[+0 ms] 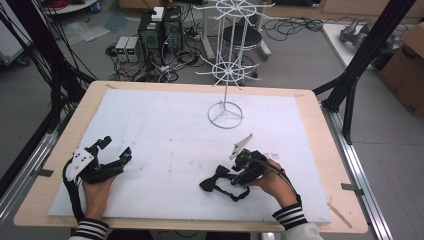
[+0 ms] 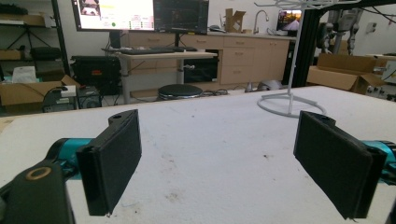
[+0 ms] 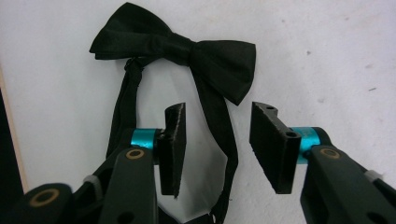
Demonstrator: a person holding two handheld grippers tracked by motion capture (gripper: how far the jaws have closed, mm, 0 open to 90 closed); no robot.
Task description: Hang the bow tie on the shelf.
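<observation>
The right tool [image 3: 217,144] hangs just above the white sheet with its jaws parted — one strap of the black bow tie [image 3: 175,49] runs up between them, untouched by either pad. The bow itself lies flat on the worktop [image 1: 310,107] just beyond the jaw tips, its strap looping back under the tool; in the high view the bow tie [image 1: 214,179] sits near the front edge, right of centre. The left tool [image 1: 111,152], well apart at the front left, is released too — jaws wide, nothing between them. A white wire stand [image 1: 226,114] rises toward the far edge.
</observation>
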